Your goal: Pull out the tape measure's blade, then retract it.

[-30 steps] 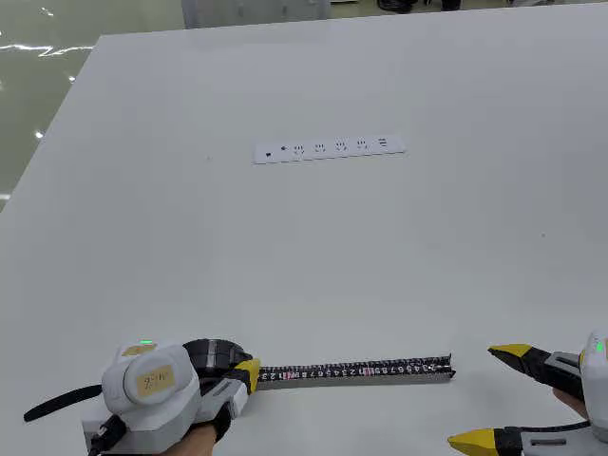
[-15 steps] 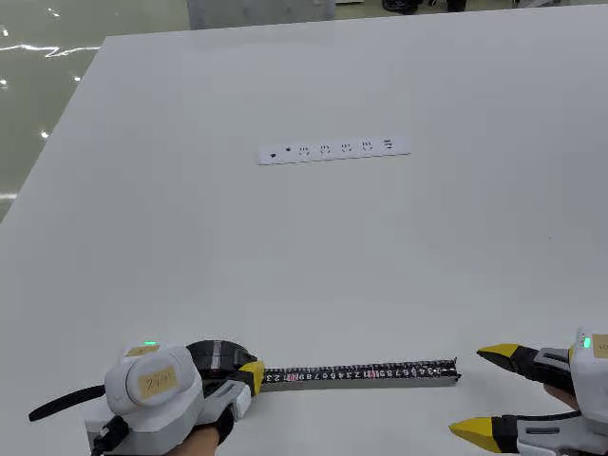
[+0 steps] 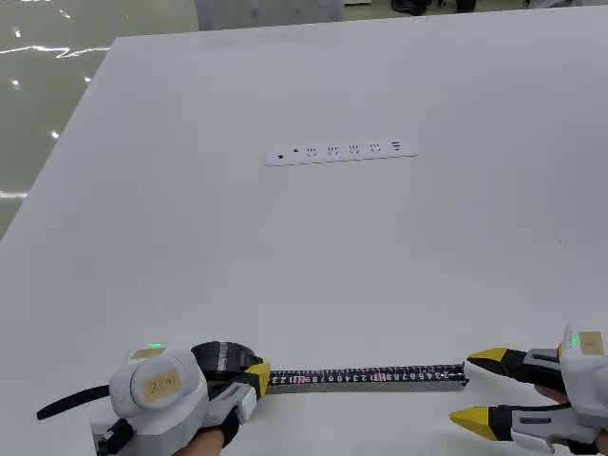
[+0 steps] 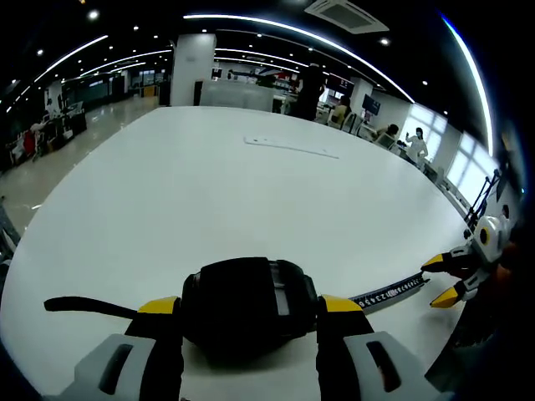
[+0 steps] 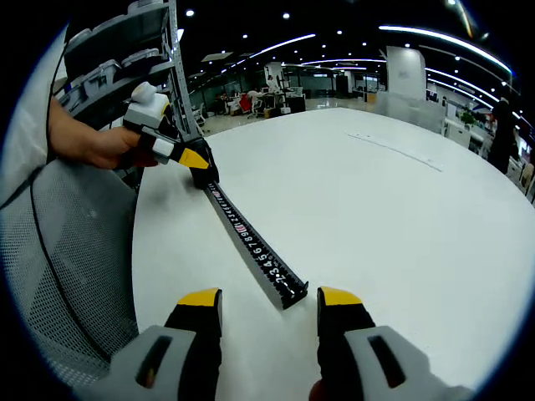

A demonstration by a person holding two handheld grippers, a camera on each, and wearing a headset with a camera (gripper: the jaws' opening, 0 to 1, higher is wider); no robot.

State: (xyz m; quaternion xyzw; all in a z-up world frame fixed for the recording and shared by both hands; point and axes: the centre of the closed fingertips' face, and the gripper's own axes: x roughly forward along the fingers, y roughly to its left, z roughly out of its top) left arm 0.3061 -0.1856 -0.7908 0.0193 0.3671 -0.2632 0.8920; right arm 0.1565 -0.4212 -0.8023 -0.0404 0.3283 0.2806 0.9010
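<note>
The black tape measure case (image 3: 225, 360) (image 4: 249, 305) rests on the white table, with my left gripper (image 3: 255, 384) (image 4: 251, 306) shut on it. Its dark blade (image 3: 366, 376) (image 5: 249, 238) lies flat on the table, pulled out to the right, ending in a hook (image 3: 464, 374) (image 5: 294, 294). My right gripper (image 3: 480, 389) (image 5: 269, 299) stands open at that end, its yellow-tipped fingers (image 3: 489, 356) on either side of the hook, not touching it. In the right gripper view the left gripper (image 5: 188, 159) appears far off, holding the case.
A white power strip (image 3: 340, 151) (image 4: 291, 148) lies flat farther back on the table (image 3: 285, 256). The table's left edge drops to a glossy floor (image 3: 38, 104). A black strap (image 3: 71, 403) trails left from the case.
My right gripper has moved left, closer to the blade's hook end, and now straddles it. The blade and left gripper have stayed put; the head camera shifted slightly.
</note>
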